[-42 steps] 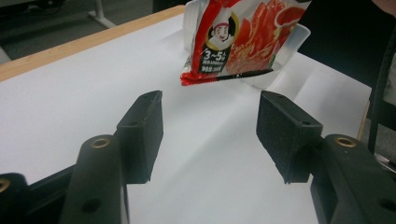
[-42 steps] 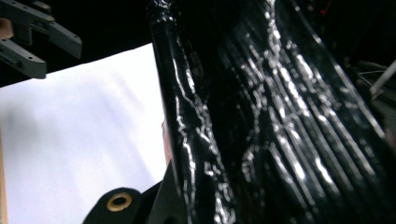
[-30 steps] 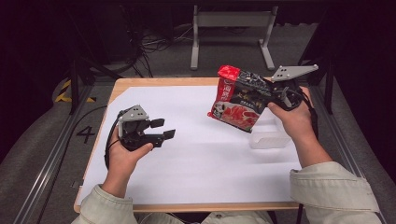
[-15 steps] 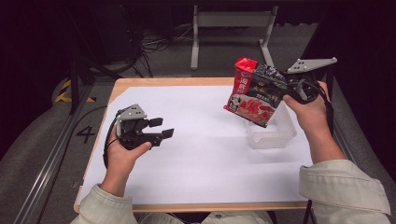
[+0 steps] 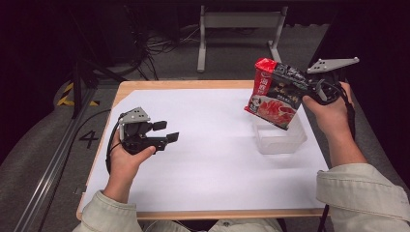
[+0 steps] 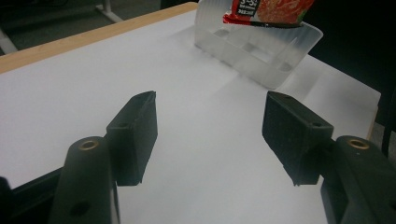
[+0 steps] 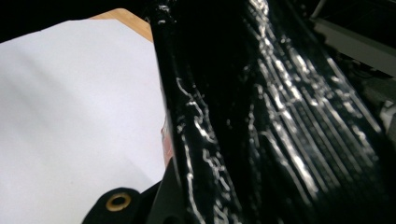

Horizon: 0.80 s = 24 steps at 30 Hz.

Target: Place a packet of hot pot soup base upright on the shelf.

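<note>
Now: one packet (image 5: 274, 94) pinched, seemingly, by right gripper (image 5: 309, 87) | one clear tray (image 5: 280, 137) | left gripper (image 5: 162, 132) spread.

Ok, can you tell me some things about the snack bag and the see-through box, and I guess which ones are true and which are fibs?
1. The right gripper is holding the snack bag up in the air. True.
2. The snack bag is lying flat on the table. False: it hangs above the clear plastic box, off the white sheet.
3. The left gripper is open and holds nothing. True.
4. The clear plastic box is next to the left gripper. False: it sits on the right side of the table, below the bag.
5. The snack bag is blue and green. False: it is red and black.
</note>
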### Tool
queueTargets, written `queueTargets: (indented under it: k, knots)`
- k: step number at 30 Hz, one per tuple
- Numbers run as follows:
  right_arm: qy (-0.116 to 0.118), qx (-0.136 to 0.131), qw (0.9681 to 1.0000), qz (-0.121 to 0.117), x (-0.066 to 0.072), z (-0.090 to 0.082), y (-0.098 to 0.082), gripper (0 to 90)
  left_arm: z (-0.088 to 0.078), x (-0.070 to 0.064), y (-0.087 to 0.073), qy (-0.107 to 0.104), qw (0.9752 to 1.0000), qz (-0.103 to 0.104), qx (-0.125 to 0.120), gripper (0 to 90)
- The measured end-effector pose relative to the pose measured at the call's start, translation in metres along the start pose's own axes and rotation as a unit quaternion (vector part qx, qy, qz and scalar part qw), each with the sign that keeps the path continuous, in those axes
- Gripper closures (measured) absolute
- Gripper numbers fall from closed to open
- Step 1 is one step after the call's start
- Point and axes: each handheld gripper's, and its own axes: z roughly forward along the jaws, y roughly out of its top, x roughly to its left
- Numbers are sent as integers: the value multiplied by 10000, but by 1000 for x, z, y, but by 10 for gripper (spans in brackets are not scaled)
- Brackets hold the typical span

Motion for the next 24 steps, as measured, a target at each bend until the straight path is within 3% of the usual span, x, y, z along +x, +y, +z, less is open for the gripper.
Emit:
queueTargets:
  k: [10,24]
  knots:
    - [-158,131,9998,-39,-13,-5,-3,841,-1,2,-1,7,10000,4,-1,361]
    - [-130,237,9996,-121,-23,-8,-15,841,0,2,-1,-4,10000,-39,19,353]
